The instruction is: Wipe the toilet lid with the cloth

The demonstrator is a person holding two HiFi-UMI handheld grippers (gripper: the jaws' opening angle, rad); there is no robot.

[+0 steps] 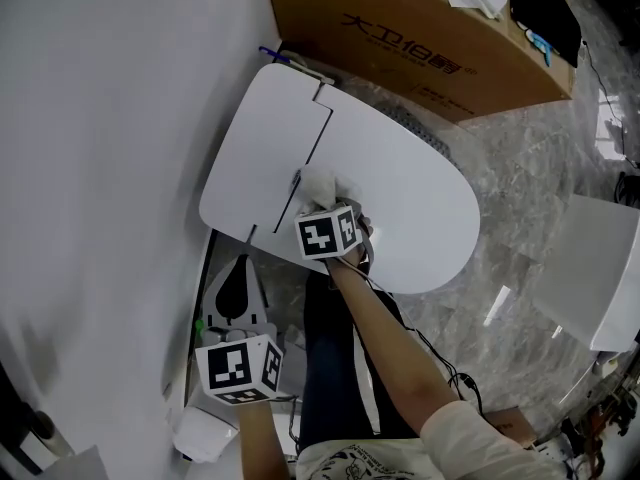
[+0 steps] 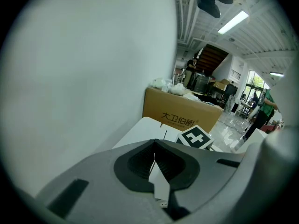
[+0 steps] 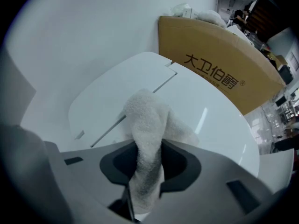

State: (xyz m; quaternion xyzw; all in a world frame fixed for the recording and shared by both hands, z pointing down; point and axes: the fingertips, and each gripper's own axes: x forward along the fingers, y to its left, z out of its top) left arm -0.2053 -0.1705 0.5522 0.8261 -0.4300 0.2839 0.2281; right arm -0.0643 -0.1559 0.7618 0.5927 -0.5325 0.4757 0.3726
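Note:
The white toilet lid [image 1: 400,198] lies closed, seen from above in the head view and also in the right gripper view [image 3: 215,125]. A white fluffy cloth [image 3: 147,125] is pinched in my right gripper [image 3: 148,171], its free end resting on the lid near the hinge seam [image 3: 135,107]. In the head view the cloth [image 1: 322,188] shows just beyond the right gripper [image 1: 335,220]. My left gripper [image 1: 240,366] is held low beside the toilet, off the lid; its jaws [image 2: 155,164] are shut with nothing between them.
A brown cardboard box [image 1: 420,28] stands right behind the toilet. A white wall [image 1: 100,148] runs along the left. A white panel [image 1: 595,268] sits on the marble floor [image 1: 520,178] at right. A cable trails by the person's leg [image 1: 335,368].

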